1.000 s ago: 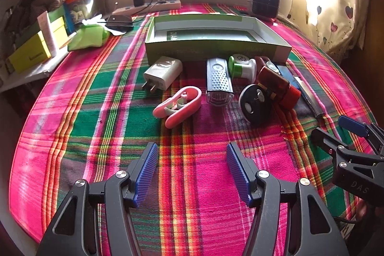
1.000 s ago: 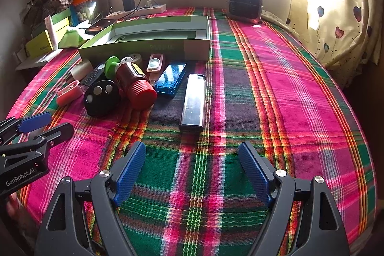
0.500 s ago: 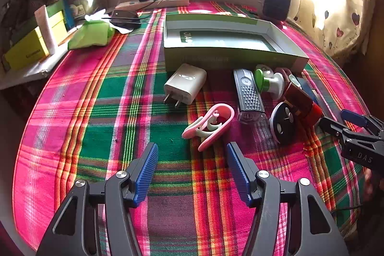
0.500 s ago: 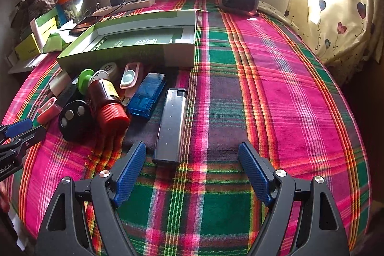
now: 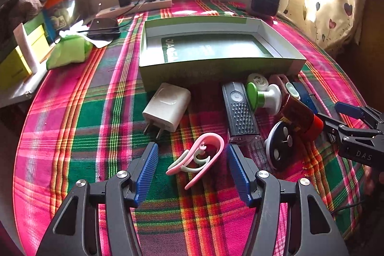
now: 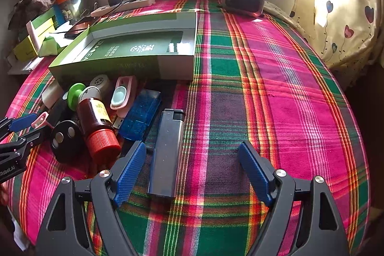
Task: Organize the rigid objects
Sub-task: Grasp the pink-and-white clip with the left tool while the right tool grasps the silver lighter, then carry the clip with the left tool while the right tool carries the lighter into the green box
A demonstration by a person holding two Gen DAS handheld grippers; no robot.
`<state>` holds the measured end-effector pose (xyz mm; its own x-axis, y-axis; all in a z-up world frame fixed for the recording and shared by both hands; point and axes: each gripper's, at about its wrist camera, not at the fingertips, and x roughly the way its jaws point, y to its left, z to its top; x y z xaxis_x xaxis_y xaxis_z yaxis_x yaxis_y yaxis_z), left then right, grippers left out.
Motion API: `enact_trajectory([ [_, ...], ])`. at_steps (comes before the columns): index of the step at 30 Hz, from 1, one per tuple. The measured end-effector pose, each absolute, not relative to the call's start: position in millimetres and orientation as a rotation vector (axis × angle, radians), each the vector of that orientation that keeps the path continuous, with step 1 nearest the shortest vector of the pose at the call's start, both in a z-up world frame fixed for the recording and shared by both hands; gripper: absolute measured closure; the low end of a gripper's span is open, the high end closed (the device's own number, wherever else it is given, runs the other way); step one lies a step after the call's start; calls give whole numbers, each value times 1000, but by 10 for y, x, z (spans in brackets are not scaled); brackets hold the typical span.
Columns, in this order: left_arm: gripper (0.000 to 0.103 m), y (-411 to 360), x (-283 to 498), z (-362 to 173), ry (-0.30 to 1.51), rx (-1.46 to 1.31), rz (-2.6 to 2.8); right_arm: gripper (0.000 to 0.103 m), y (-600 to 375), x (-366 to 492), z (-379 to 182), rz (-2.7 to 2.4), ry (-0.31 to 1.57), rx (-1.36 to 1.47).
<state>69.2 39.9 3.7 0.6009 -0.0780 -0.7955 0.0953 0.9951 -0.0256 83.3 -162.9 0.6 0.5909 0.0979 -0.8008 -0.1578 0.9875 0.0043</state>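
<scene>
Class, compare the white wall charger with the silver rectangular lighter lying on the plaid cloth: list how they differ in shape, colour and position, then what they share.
The white wall charger is blocky with two metal prongs; the silver rectangular lighter is long, slim and black-capped. The charger lies at the left end of the row of items, the lighter at the right end. The lighter lies between the right tongs; the charger lies beyond the left tongs. Both lie flat on the cloth, outside the green cardboard box.

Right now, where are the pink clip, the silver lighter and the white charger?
pink clip [image 5: 201, 157]: left wrist view, on its curved upper arm.
silver lighter [image 6: 166, 155]: right wrist view, middle of its metal body.
white charger [image 5: 168, 106]: left wrist view, its top face.
</scene>
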Motion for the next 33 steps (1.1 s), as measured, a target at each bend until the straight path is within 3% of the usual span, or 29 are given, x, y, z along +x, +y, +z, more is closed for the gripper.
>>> enact_trajectory([
  [6,51,407,672,36,910,10,-110,25,-1636,865,12,150,926,-71],
  [11,63,471,691,46,909,-3,-90,34,-1683,858,23,139,919,-60],
  [15,65,494,683,49,908,-19,-83,40,-1706,855,33,129,916,-55],
  [29,79,548,579,48,899,-58,-57,78,-1771,787,55,126,900,-50],
  [33,81,551,560,63,897,-67,-60,79,-1785,755,59,132,898,-39],
])
